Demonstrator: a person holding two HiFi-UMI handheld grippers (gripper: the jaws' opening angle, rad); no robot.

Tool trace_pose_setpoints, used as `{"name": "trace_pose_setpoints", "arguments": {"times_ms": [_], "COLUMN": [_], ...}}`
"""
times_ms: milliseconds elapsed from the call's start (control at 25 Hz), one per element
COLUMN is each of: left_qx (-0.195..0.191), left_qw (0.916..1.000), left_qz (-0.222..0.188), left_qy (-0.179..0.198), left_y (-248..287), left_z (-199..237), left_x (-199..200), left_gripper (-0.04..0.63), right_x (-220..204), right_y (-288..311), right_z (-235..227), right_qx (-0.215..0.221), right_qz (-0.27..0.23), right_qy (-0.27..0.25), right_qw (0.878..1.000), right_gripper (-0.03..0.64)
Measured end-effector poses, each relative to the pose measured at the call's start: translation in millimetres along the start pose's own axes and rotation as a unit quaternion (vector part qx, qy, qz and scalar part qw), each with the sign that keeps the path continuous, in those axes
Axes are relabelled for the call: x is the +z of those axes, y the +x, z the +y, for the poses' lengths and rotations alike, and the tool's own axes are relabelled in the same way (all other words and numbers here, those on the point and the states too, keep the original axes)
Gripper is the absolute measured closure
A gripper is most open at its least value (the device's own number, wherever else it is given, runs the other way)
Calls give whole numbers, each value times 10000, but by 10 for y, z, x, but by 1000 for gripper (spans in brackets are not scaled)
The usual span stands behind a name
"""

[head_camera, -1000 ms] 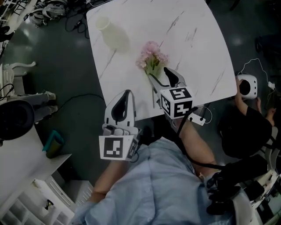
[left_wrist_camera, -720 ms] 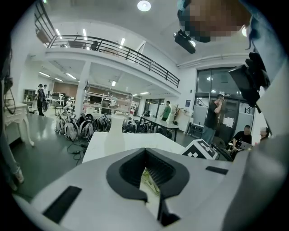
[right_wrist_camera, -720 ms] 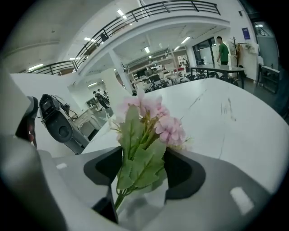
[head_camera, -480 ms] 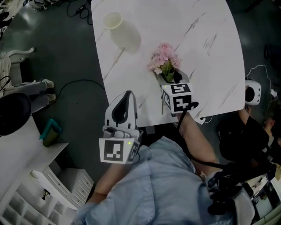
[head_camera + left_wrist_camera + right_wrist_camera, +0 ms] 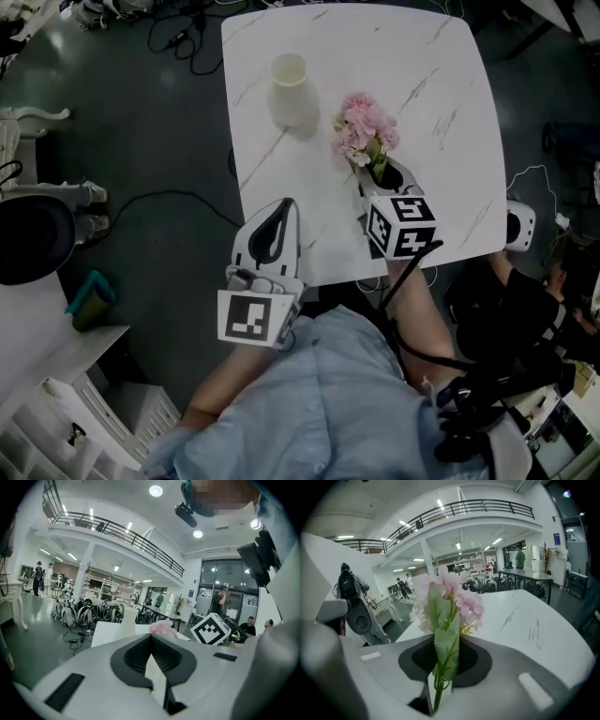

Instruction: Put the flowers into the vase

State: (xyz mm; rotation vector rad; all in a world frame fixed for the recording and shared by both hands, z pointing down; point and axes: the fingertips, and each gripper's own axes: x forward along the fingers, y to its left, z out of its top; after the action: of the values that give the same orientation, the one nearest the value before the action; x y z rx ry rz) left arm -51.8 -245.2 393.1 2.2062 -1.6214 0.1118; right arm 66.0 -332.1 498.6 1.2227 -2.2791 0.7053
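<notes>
On the white marbled table (image 5: 441, 84), mid-surface, pink flowers (image 5: 367, 127) sit with the blooms pointing away from the person and the green stems running back into the right gripper (image 5: 380, 172). Can't tell if the blooms touch the tabletop.

Right gripper view: the flowers (image 5: 450, 597) rise straight out of the right gripper (image 5: 439, 686). Its jaws have just been closing and are now nearly together, pinched on the green stems and a leaf in the narrow slot between them. Pink blooms sit above the jaw tips, with the tabletop (image 5: 525, 616) beyond.

The cream vase (image 5: 291, 89) stands upright on the table, to the left of the flowers and a bit further from the person. It is near them but apart, mouth open and empty-looking.

The left gripper (image 5: 284, 208) is at the table's near edge, apart from both vase and flowers. Left gripper view: the left gripper (image 5: 151, 637) has its jaw tips meeting with nothing between them. The vase (image 5: 127, 618) and flowers (image 5: 161, 627) are ahead of it, and the right gripper's marker cube (image 5: 211, 629) is off to the right.

Around the table is dark floor with cables (image 5: 187, 28) at the far left. The person's light blue shirt (image 5: 319, 403) fills the bottom of the head view.
</notes>
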Motion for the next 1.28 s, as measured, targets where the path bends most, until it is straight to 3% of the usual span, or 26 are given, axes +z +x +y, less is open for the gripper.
{"name": "trace_pose_setpoints", "arguments": {"times_ms": [120, 240, 440, 640, 960, 1280], "left_qx": [-128, -88, 9, 253, 633, 931], "left_qw": [9998, 9993, 9984, 9974, 9954, 9932], "left_qz": [-139, -356, -553, -671, -668, -567], "left_qy": [55, 80, 93, -61, -272, -406], "left_y": [-48, -80, -159, -189, -247, -301], "left_z": [-34, -18, 151, 391, 733, 963], "left_x": [144, 293, 497, 632, 581, 484], "left_gripper": [591, 591, 591, 591, 591, 591], "right_x": [582, 1313, 2423, 3134, 3620, 3542], "right_y": [-171, -383, -696, -757, -590, -288], "right_z": [51, 119, 415, 758, 1052, 1125], "right_qx": [85, 279, 718, 1251, 1705, 1891], "right_qz": [-656, -1518, -2849, -3521, -4050, -4151], "right_qy": [-34, -102, -153, -341, -405, -505], "right_qw": [9978, 9880, 9557, 9269, 8974, 8885], "right_gripper": [561, 563, 565, 565, 566, 565]}}
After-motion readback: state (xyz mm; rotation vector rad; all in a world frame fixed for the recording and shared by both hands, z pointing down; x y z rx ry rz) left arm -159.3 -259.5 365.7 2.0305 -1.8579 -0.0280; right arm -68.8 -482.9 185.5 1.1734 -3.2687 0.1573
